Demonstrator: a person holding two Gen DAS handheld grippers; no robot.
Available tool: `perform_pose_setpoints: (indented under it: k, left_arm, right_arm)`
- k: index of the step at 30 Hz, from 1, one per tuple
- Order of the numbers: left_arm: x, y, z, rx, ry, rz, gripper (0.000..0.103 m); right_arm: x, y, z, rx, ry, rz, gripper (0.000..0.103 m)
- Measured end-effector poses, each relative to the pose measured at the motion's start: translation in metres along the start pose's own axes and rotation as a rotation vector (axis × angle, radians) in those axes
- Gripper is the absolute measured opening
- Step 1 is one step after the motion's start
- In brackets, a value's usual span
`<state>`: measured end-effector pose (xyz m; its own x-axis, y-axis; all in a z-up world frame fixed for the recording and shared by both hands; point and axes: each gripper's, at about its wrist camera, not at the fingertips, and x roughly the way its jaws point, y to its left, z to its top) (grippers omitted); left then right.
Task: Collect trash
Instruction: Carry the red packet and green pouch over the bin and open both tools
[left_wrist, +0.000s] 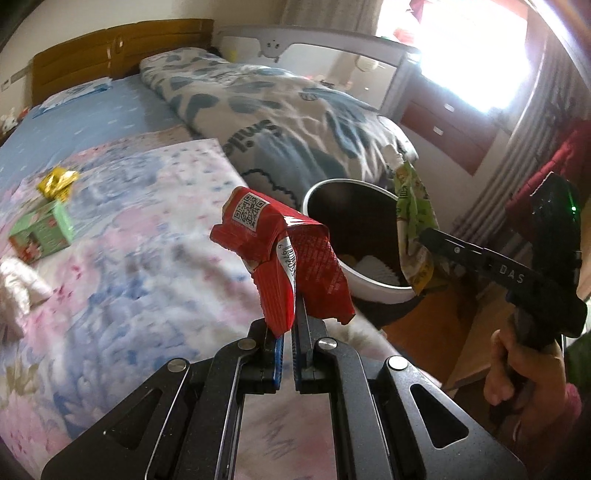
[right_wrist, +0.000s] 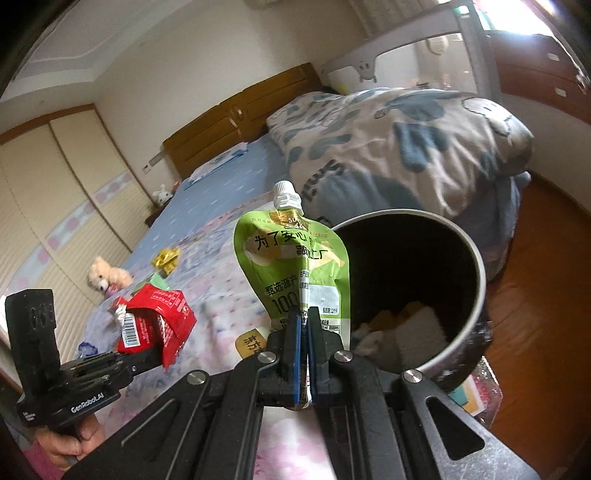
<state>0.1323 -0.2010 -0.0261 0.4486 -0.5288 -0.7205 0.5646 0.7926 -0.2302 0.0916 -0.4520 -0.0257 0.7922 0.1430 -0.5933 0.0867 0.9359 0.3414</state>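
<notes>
My left gripper (left_wrist: 291, 325) is shut on a crumpled red wrapper (left_wrist: 280, 254) and holds it above the bed, left of a round bin (left_wrist: 369, 288). The wrapper also shows in the right wrist view (right_wrist: 155, 321). My right gripper (right_wrist: 303, 321) is shut on a green spouted drink pouch (right_wrist: 295, 266), held upright beside the bin's rim (right_wrist: 476, 280). In the left wrist view the pouch (left_wrist: 413, 214) hangs over the bin's right edge. The bin holds some paper scraps (right_wrist: 406, 325).
On the floral bedspread (left_wrist: 129, 240) lie a gold wrapper (left_wrist: 57, 182), a green box (left_wrist: 42, 232) and a plush toy (right_wrist: 105, 278). A folded quilt (left_wrist: 288, 122) lies behind the bin. The wooden floor (right_wrist: 546, 229) is to the right.
</notes>
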Motion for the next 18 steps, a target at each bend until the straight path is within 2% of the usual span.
perform_pose_setpoints:
  k: [18]
  left_arm:
    - [0.027, -0.039, 0.021, 0.074, 0.025, -0.018, 0.003]
  right_arm:
    - [-0.001, -0.034, 0.007, 0.044, -0.01, -0.037, 0.003]
